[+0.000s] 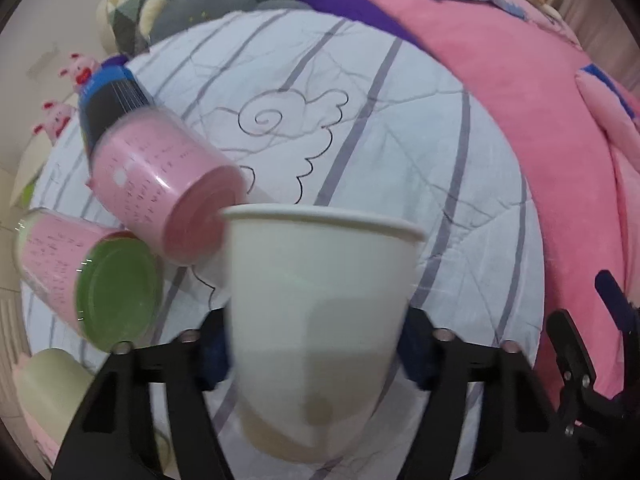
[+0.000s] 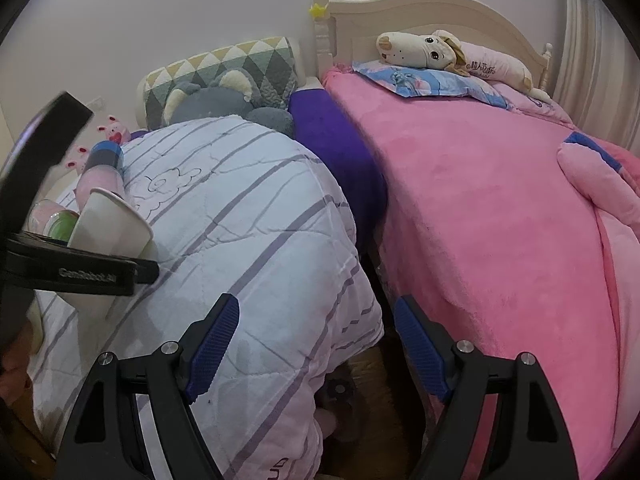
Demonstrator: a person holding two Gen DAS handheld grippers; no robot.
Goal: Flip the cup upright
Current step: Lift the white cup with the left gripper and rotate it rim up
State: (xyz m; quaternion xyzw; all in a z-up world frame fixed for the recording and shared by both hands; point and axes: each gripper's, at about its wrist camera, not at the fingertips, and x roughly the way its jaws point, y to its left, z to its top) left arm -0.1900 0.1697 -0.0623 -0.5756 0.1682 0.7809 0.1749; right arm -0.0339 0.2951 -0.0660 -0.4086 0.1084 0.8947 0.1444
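Note:
A white paper cup (image 1: 320,320) stands mouth up between the two fingers of my left gripper (image 1: 316,352), which is shut on its lower body just above the white striped quilt (image 1: 400,140). In the right wrist view the same cup (image 2: 108,224) shows at the far left, tilted slightly, held by the left gripper (image 2: 80,272). My right gripper (image 2: 316,344) is open and empty, hovering over the gap between the quilt (image 2: 240,240) and the pink blanket (image 2: 480,220).
Two clear jars lie on their sides left of the cup: one with a pink lid (image 1: 160,184), one with a green lid (image 1: 100,284). A blue and black bottle (image 1: 108,96) lies behind them. Pillows (image 2: 224,80) and a plush dog (image 2: 440,56) sit at the headboard.

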